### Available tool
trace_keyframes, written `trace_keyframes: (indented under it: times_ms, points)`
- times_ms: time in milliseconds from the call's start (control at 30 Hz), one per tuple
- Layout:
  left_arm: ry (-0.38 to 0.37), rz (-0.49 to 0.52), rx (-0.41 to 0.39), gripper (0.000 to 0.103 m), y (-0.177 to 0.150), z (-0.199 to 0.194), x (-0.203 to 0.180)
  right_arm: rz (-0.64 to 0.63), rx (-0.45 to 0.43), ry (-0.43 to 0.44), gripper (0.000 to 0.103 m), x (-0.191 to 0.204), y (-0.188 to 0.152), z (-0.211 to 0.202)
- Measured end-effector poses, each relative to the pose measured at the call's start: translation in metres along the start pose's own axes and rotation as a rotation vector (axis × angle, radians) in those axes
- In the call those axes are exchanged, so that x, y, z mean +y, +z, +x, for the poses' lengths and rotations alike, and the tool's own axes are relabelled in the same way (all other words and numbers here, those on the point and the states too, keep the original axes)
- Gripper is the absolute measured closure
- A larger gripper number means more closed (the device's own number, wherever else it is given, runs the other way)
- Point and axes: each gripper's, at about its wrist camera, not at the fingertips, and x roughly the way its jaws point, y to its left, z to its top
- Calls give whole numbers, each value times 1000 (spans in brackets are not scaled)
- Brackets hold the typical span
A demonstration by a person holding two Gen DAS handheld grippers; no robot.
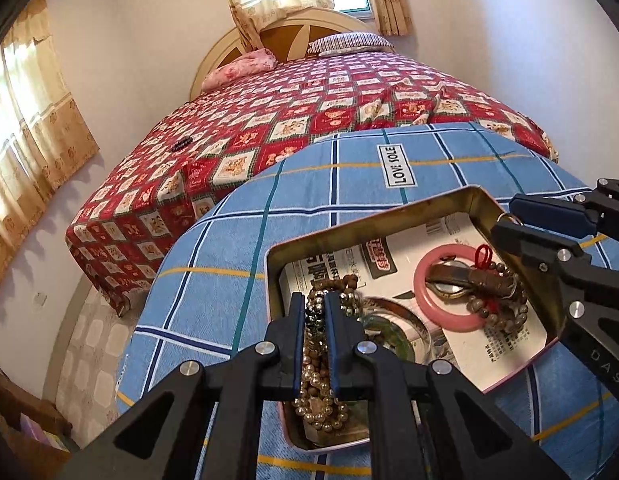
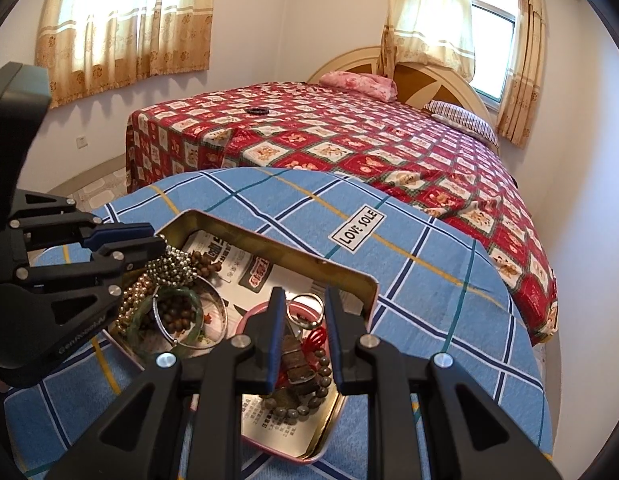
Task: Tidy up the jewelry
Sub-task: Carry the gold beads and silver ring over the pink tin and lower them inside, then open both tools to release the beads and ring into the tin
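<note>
An open metal tin (image 1: 389, 216) lined with newspaper sits on a blue plaid cloth. My left gripper (image 1: 315, 300) is shut on a string of silver and dark beads (image 1: 314, 312) over the tin's near left corner. More gold beads (image 1: 321, 408) hang below the fingers. A pink bangle (image 1: 425, 308) and a brown bead bracelet with a red tassel (image 1: 505, 280) lie at the right. My right gripper (image 2: 304, 290) is over the tin's far corner, shut on a thin metal ring (image 2: 305, 296). A green bangle (image 2: 143, 320) and a silver bangle (image 2: 223, 312) lie near the left gripper (image 2: 159, 240).
Behind the blue cloth (image 1: 309, 200) stretches a bed with a red patterned cover (image 1: 309, 92). A dark bracelet (image 1: 181, 145) lies on that cover. Pillows (image 1: 349, 42) rest at the headboard. Curtained windows line the walls, and tiled floor (image 1: 93, 344) drops away on the left.
</note>
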Motion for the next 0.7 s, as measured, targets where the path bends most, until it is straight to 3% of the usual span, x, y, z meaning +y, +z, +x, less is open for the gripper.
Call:
trace_keyframes:
  times_ms: [200, 267, 300, 333, 400, 700]
  points:
    - [-6, -10, 8, 93, -2, -2, 2, -17, 7, 18, 80, 6, -5, 0]
    - [19, -19, 12, 88, -3, -4, 3, -19, 12, 10, 73, 7, -8, 0]
    - [35, -25, 16, 74, -4, -6, 4, -17, 12, 8, 61, 7, -9, 0]
    - [52, -34, 7, 50, -6, -9, 6, -12, 8, 1, 49, 6, -10, -2]
    - [97, -54, -39, 22, -9, -20, 9, -1, -2, -21, 44, 5, -12, -6]
    - [79, -110, -55, 19, -23, -44, 15, 45, -22, -71, 37, -1, -22, -23]
